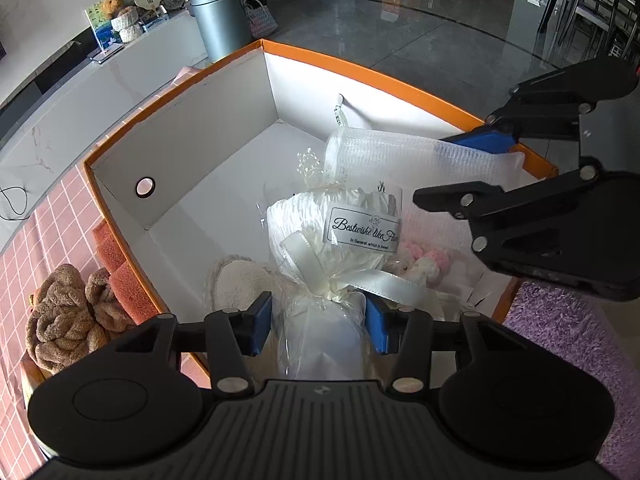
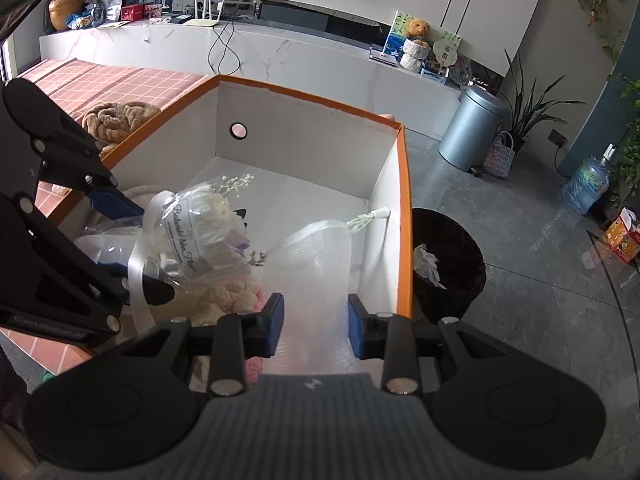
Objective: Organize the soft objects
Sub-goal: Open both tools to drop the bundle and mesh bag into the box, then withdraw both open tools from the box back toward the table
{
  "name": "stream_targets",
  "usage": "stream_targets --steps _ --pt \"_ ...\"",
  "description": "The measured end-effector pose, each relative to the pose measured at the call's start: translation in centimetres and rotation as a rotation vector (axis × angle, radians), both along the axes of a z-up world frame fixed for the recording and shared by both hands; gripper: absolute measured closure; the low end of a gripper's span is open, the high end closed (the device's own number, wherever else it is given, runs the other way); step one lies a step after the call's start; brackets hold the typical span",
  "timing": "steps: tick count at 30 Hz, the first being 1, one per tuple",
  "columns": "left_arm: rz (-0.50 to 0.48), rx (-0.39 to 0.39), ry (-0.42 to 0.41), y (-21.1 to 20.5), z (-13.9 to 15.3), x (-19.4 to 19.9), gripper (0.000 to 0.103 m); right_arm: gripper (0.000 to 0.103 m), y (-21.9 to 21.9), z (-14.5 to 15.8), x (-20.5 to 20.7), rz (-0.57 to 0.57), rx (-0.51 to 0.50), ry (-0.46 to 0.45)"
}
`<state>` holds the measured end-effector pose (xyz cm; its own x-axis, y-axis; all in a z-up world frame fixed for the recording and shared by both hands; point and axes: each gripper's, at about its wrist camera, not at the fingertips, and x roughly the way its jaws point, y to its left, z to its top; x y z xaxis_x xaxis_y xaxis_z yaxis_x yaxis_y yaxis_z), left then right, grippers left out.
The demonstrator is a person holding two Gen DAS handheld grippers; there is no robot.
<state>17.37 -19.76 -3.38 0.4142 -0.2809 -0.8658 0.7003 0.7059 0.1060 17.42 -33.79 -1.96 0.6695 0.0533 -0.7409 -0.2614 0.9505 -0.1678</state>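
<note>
An orange box (image 1: 360,67) with white inner walls holds the soft things. A white bouquet (image 1: 320,240) in clear wrap, with a cream ribbon and a printed label, lies in it, its stem between my left gripper's (image 1: 320,326) blue pads, which touch the wrap on both sides. In the right wrist view the left gripper (image 2: 132,240) straddles the bouquet (image 2: 192,232). A white mesh bag (image 1: 384,152) rests against the box's right wall. My right gripper (image 2: 315,326) stands open over the mesh bag (image 2: 316,256), pads apart from it. A pink-and-cream knit (image 1: 424,260) lies under the bouquet.
A brown plush knot (image 1: 68,312) and orange sponges (image 1: 120,264) sit on the pink checked cloth left of the box. A purple rug (image 1: 568,344) lies to the right. A black bin (image 2: 452,264) stands on the floor beside the box (image 2: 404,220). A cream fluffy pad (image 1: 236,280) lies in the box.
</note>
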Motion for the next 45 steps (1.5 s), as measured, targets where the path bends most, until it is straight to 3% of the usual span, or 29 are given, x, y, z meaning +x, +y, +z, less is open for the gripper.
stream_targets --steps 3,5,7,13,16,21,38,45 --pt "0.016 -0.003 -0.011 0.2 0.2 0.0 0.041 0.063 -0.1 0.5 -0.5 -0.009 0.001 -0.017" --pt "0.027 -0.024 -0.015 0.4 0.6 -0.2 0.029 0.063 -0.1 0.8 -0.8 -0.011 0.0 -0.024" --pt "0.035 -0.057 -0.012 0.9 1.0 -0.3 0.023 0.062 0.1 0.9 -1.3 -0.012 0.001 -0.031" --pt "0.064 -0.115 -0.059 2.5 2.6 -1.3 0.018 0.059 0.6 1.8 -2.1 -0.008 0.028 -0.055" --pt "0.073 -0.183 -0.065 3.9 3.4 -1.8 0.018 0.052 1.1 2.1 -2.3 -0.004 0.045 -0.068" --pt "0.132 -0.263 -0.102 6.1 5.0 -2.2 0.017 0.052 2.3 1.7 -1.9 0.015 0.085 -0.055" --pt "0.296 -0.384 -0.136 10.4 5.3 -1.1 0.021 0.056 5.5 0.2 -1.1 0.063 0.115 0.008" --pt "0.318 -0.394 -0.115 11.5 4.3 -1.3 0.022 0.064 5.3 -1.6 0.2 0.004 0.164 0.131"
